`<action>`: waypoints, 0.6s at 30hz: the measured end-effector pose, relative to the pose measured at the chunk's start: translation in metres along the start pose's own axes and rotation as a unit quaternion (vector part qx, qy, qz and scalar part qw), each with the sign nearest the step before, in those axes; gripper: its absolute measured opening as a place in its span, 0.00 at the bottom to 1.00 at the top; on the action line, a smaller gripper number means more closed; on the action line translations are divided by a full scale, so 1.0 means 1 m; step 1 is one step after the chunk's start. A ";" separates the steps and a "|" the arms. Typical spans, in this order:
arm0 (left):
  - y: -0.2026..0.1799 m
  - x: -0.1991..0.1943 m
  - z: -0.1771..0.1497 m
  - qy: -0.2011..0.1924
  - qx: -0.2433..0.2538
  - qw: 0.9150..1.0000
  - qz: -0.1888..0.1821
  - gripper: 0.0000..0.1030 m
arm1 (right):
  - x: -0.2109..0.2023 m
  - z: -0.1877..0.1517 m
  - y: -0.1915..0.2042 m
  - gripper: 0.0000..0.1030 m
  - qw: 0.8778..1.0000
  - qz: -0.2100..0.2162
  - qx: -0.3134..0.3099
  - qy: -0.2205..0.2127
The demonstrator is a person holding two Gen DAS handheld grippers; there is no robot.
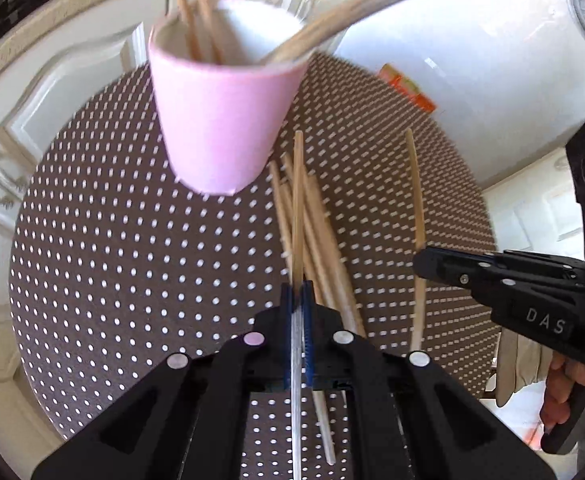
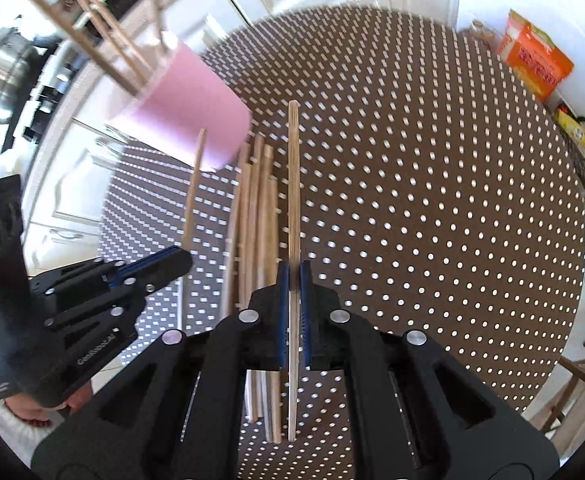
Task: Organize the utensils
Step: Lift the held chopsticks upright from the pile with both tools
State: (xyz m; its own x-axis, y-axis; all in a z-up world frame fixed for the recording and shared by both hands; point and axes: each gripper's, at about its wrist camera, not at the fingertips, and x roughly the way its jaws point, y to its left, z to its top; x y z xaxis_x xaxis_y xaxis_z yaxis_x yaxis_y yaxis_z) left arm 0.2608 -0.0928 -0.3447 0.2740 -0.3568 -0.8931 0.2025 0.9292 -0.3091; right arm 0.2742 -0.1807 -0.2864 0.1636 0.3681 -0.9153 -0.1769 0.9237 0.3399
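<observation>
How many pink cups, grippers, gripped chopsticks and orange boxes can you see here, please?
Pink cup: 1
Grippers: 2, the left gripper and the right gripper
Gripped chopsticks: 2, the left chopstick and the right chopstick
Orange box: 1
Total: 6
Loose chopsticks overlap too much to count.

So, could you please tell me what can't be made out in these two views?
- Pink cup: motion-blurred in both views; the count of chopsticks inside is unclear, their tops cut off by the frame edge.
- Loose chopsticks on the table: lower ends hidden behind the right gripper body.
- Orange box: print too small to read.
- Left gripper: its chopstick's rear end is blurred.
</observation>
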 end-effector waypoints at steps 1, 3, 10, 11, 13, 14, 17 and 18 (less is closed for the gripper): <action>-0.001 -0.005 -0.002 -0.008 0.005 1.000 -0.004 0.05 | -0.006 -0.001 0.001 0.05 1.000 0.003 -0.004 -0.007; -0.002 -0.016 -0.004 -0.024 0.011 1.000 -0.015 0.05 | -0.020 -0.006 0.004 0.06 1.000 0.008 -0.009 -0.018; -0.020 -0.051 -0.007 -0.074 0.044 0.996 -0.040 0.05 | -0.069 -0.014 0.015 0.05 0.997 0.021 -0.035 -0.063; -0.020 -0.059 -0.009 -0.083 0.048 0.995 -0.042 0.05 | -0.074 -0.014 0.017 0.05 0.997 0.024 -0.037 -0.070; -0.024 -0.072 -0.015 -0.098 0.051 0.993 -0.047 0.05 | -0.085 -0.011 0.024 0.06 0.996 0.026 -0.045 -0.078; -0.030 -0.074 -0.008 -0.105 0.052 0.992 -0.049 0.05 | -0.090 -0.012 0.026 0.05 0.995 0.028 -0.049 -0.085; -0.033 -0.092 -0.008 -0.130 0.057 0.988 -0.053 0.05 | -0.102 -0.011 0.034 0.06 0.992 0.032 -0.063 -0.103; -0.033 -0.095 -0.004 -0.137 0.056 0.987 -0.054 0.05 | -0.105 -0.009 0.037 0.06 0.991 0.033 -0.066 -0.108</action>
State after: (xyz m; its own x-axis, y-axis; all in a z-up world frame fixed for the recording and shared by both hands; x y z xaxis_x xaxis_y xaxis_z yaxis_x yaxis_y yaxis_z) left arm 0.2238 -0.0887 -0.2508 0.4865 -0.4809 -0.7295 0.3439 0.8729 -0.3460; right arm 0.2413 -0.1858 -0.1797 0.3495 0.4543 -0.8194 -0.3167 0.8804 0.3531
